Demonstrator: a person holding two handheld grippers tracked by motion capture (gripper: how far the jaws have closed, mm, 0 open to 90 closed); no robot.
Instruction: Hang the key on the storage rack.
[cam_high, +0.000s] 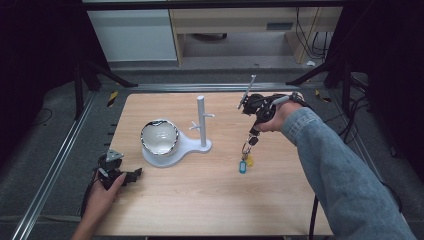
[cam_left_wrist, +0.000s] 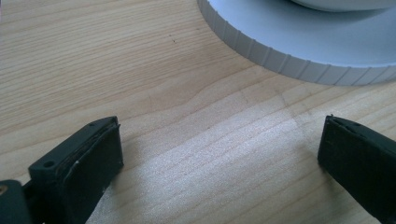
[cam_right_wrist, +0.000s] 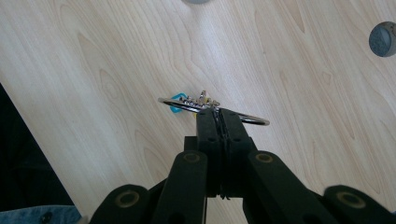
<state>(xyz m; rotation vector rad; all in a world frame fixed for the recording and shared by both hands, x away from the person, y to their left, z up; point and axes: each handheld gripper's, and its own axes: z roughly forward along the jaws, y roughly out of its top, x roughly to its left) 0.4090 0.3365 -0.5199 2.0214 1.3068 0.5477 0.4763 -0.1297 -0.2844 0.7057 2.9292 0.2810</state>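
Note:
My right gripper (cam_high: 253, 135) is shut on the metal ring of a key bunch (cam_right_wrist: 212, 110) and holds it above the table right of centre. Keys and a blue tag (cam_high: 243, 166) dangle under the ring, the tag close to the wood. A white stand (cam_high: 202, 121) with a tall post and short pegs rises from a round white base (cam_left_wrist: 299, 51) at the table's middle. A white bowl with a dark rim (cam_high: 159, 137) sits on that base. My left gripper (cam_high: 131, 176) rests open near the table's left front edge, its jaws (cam_left_wrist: 219, 154) wide apart over bare wood.
The wooden table (cam_high: 210, 200) is set in a dark metal frame with rails at both sides. A pale cabinet and a desk stand beyond the far edge. A denim sleeve (cam_high: 340, 170) reaches across the right side.

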